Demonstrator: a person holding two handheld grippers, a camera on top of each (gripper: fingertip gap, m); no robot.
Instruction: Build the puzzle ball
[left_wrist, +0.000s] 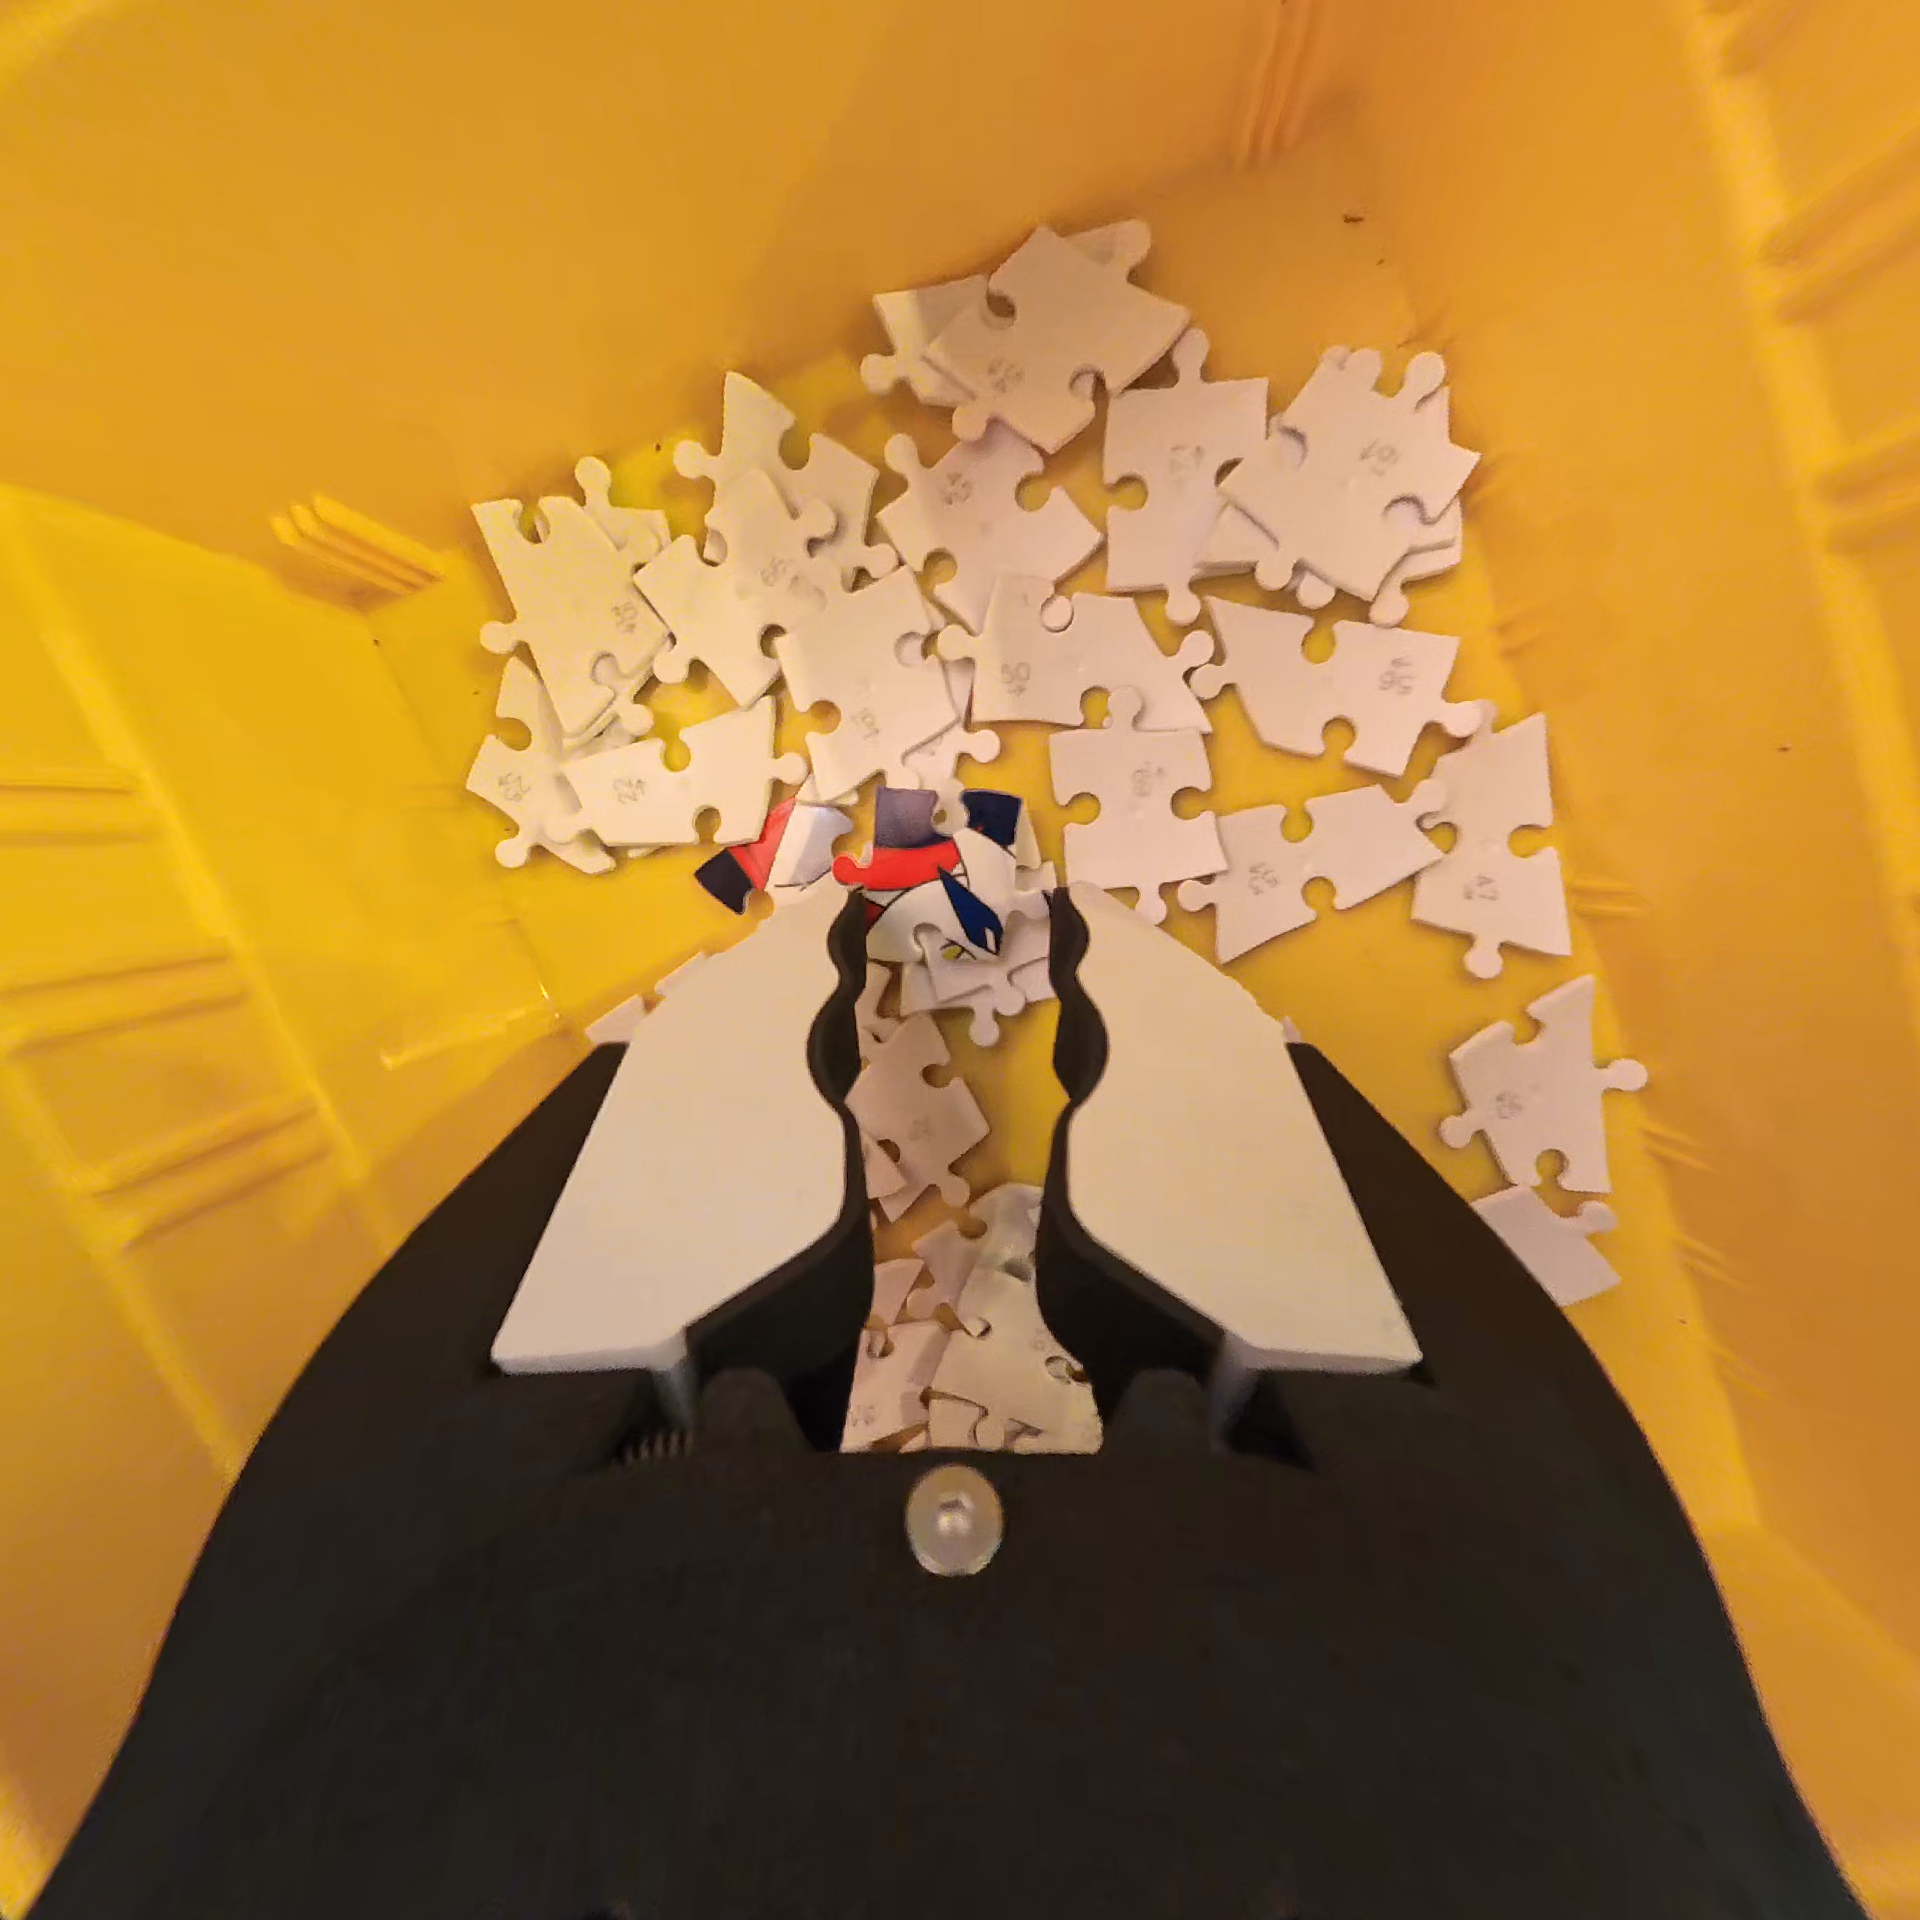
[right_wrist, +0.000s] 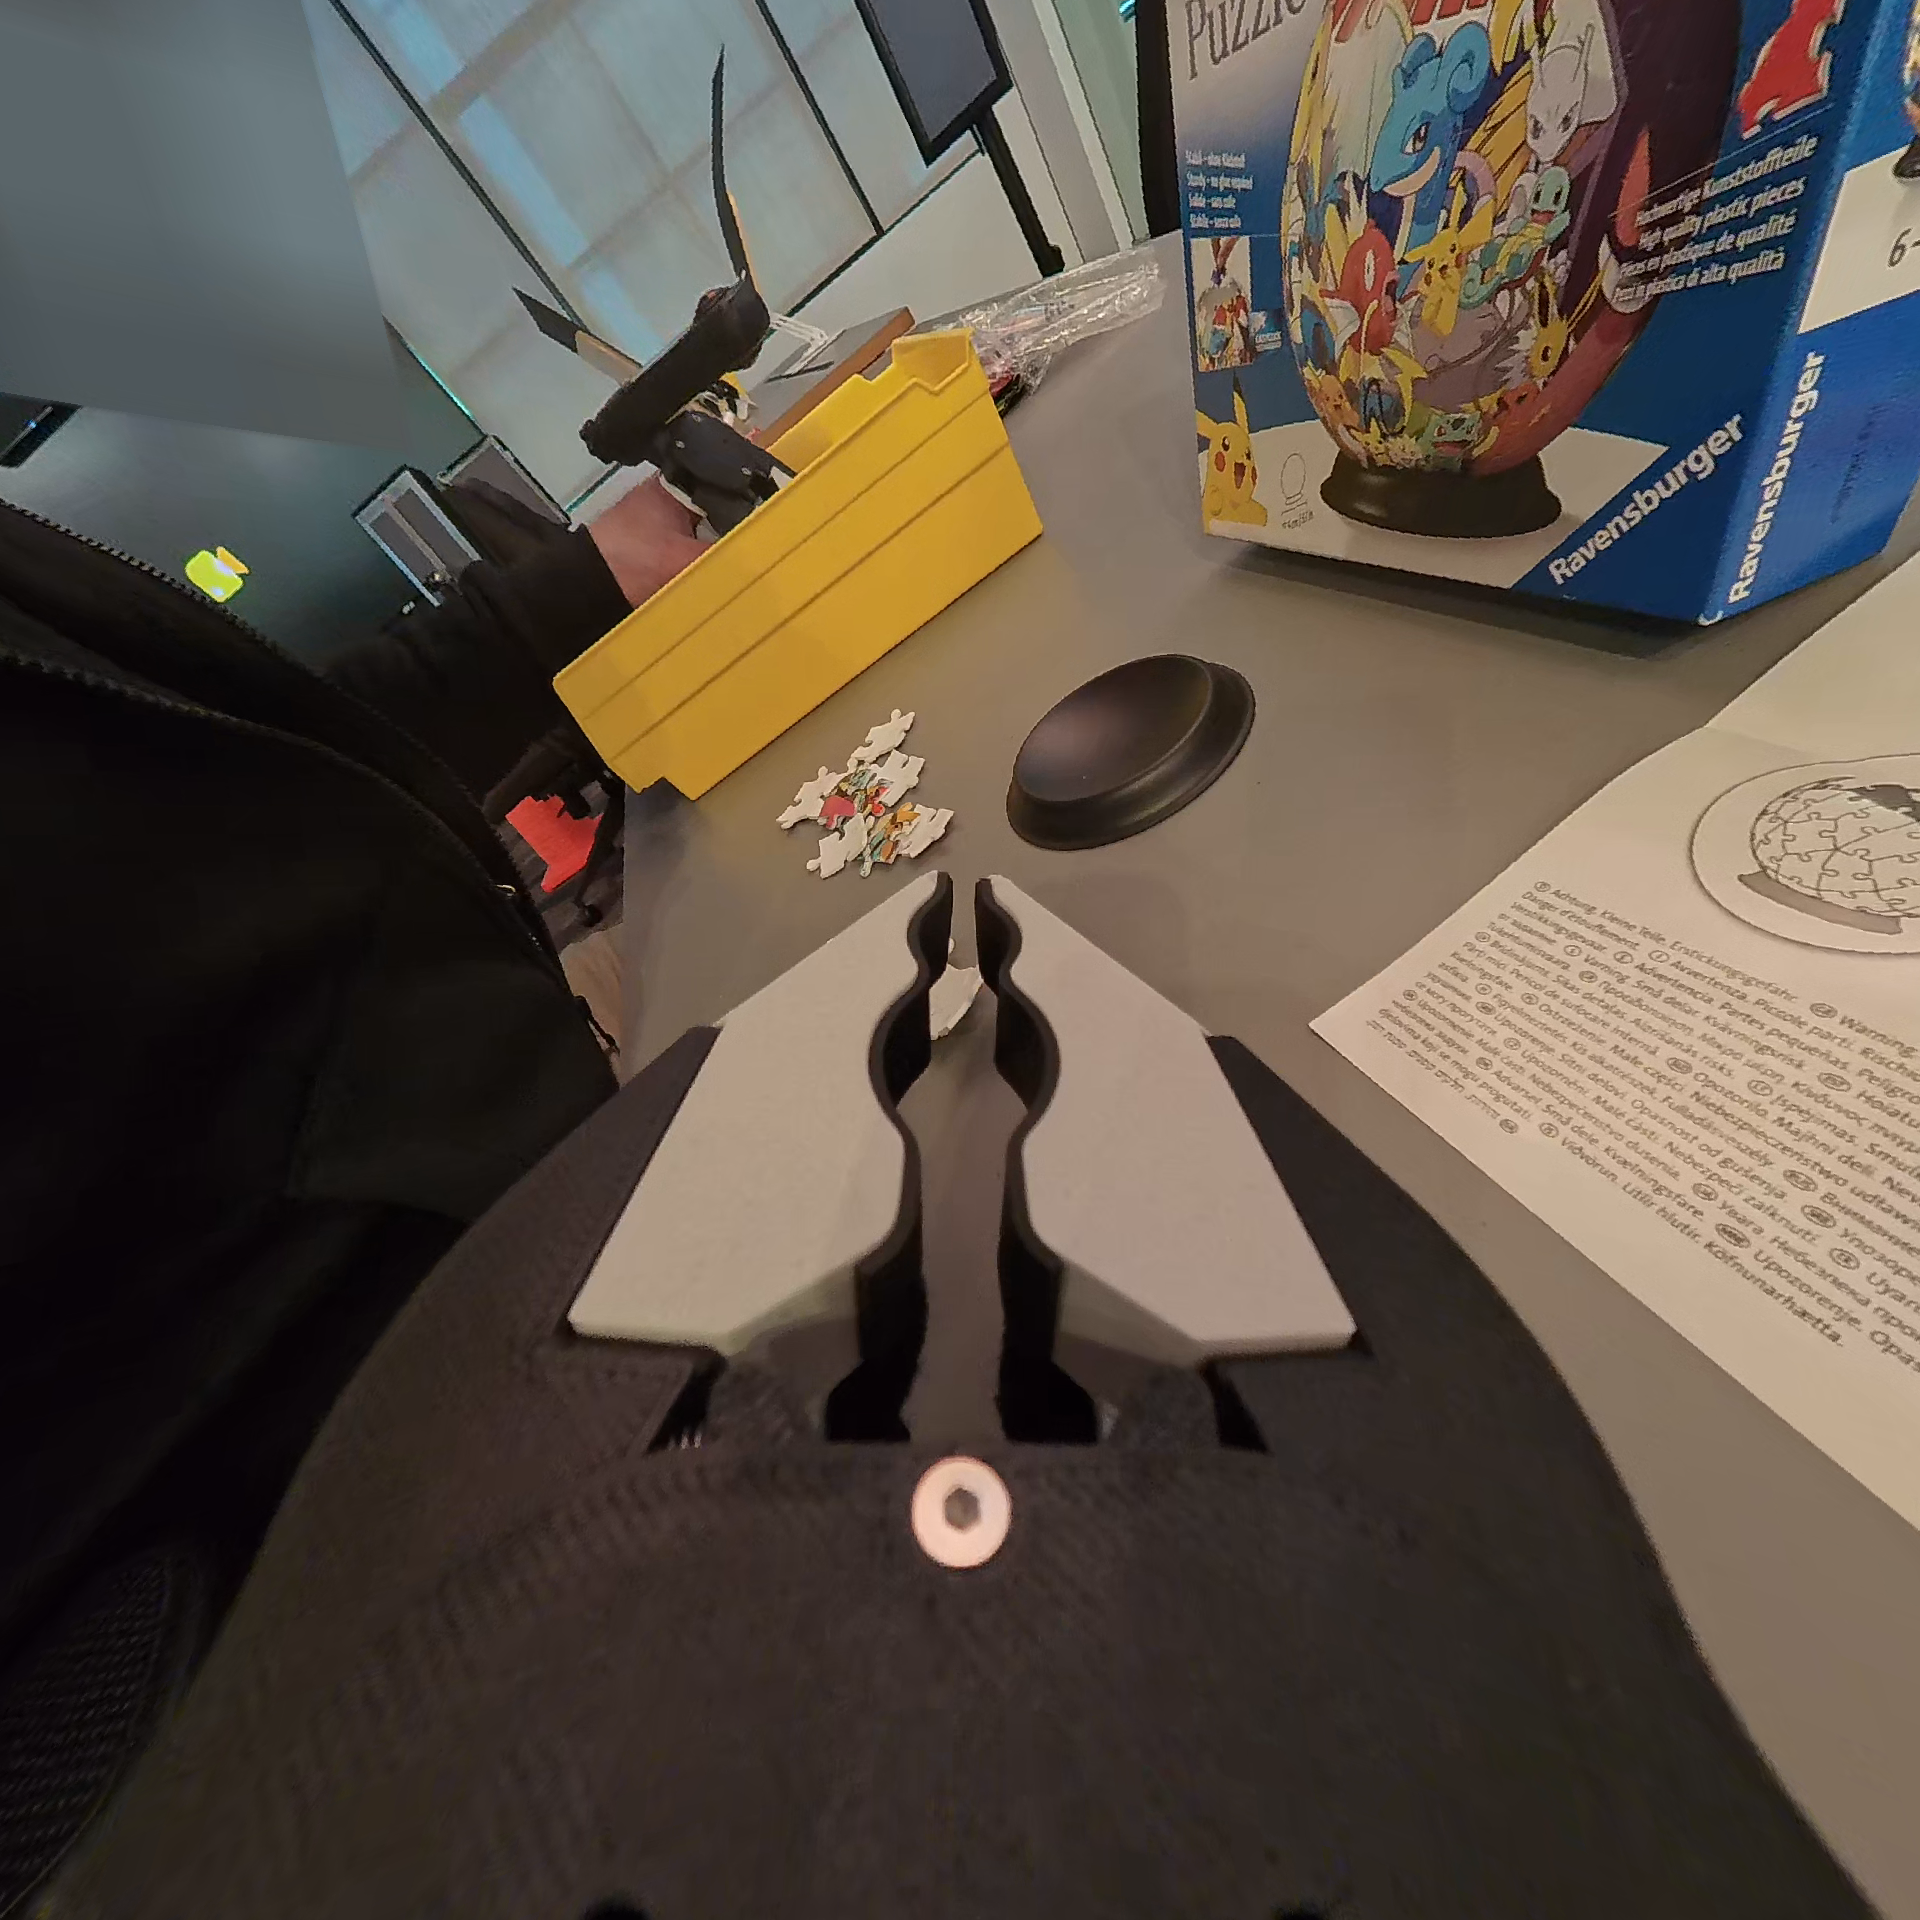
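Left wrist view: left tool (left_wrist: 954, 914) is down inside the yellow bin (left_wrist: 312, 416), fingers spread, tips straddling a small printed-side-up piece (left_wrist: 940, 883) (red, blue, white). Can't tell whether the pads touch it yet; it reads as not gripped. Around it lie loose white pieces (left_wrist: 1039, 623), backs up, many overlapping. A second coloured piece (left_wrist: 764, 852) sits just left of the target.

Risks here, as I judge them:
- The target rests on other pieces, so closing could pinch two at once or lever a neighbour up.
- The piece is curved and thin; off-centre pads could flip it or squirt it out.
- Fingertips pushing into the pile may bury the target.

Right wrist view: right tool (right_wrist: 964, 894) hangs above the grey worktop (right_wrist: 1351, 935), fingers nearly pressed together, with a small white piece (right_wrist: 951, 997) between them partway down. It looks pinched, though not by the tips.

The joined cluster of pieces (right_wrist: 868, 795) lies on the worktop between the bin (right_wrist: 810, 603) and the black stand (right_wrist: 1127, 753). The puzzle box (right_wrist: 1558, 312) stands behind and the instruction sheet (right_wrist: 1662, 1039) lies to the right. The other tool (right_wrist: 707, 457) shows in the bin.

Risks:
- The shallow hold may let the white piece rotate or drop.
- The cluster is loose, so pressing a piece in could slide it or pop joints.
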